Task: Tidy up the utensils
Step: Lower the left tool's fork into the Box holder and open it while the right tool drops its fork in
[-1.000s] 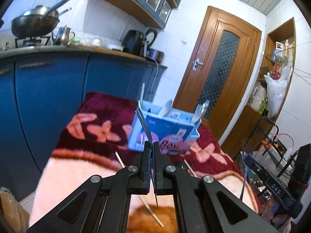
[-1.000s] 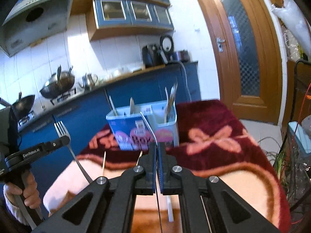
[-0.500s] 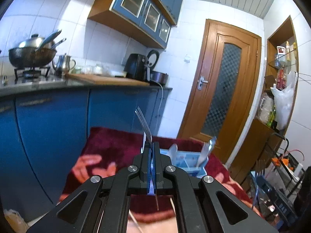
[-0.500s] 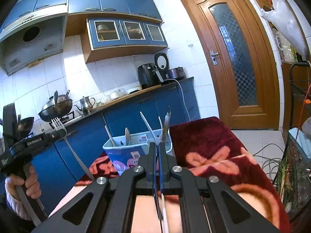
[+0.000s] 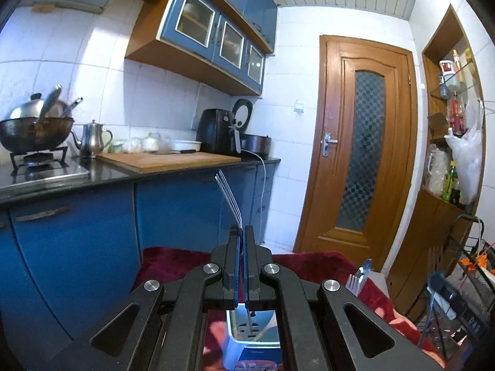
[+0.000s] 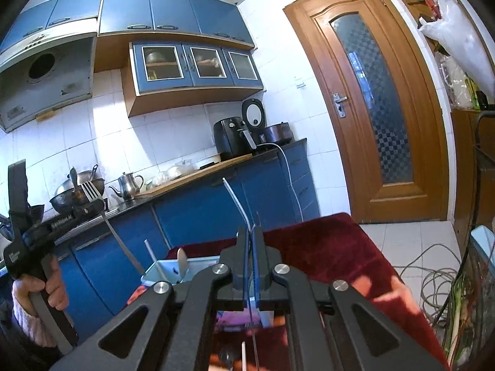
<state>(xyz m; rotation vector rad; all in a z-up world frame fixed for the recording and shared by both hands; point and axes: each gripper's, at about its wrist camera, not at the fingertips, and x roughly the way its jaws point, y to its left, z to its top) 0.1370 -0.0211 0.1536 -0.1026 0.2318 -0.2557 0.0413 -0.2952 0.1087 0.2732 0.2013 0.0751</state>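
Two forks are in your grip, one per gripper. Your left gripper has its fingers pressed together on the handle of a fork, whose tines rise above the fingertips and lean to the left; the handle end hangs below the fingers over the open top of the blue-and-white utensil box. From the right wrist view, the same fork shows tines up and its handle slanting down toward the box's near corner. Your right gripper is likewise closed on a second fork, seen edge-on, with its thin handle hanging between the arms.

The box stands on a dark red blanket with pale flower shapes, and a spoon and a white stick stand in it. In the left wrist view another fork and a spoon stick up past the right edge of the gripper frame.

Beyond the blanket runs a row of blue base cabinets under a dark counter with a wooden cutting board, a steel kettle, a wok on the gas burner and a black air fryer. Blue glass-front wall cabinets hang on white tile, and a wooden door with patterned glass stands to the right.
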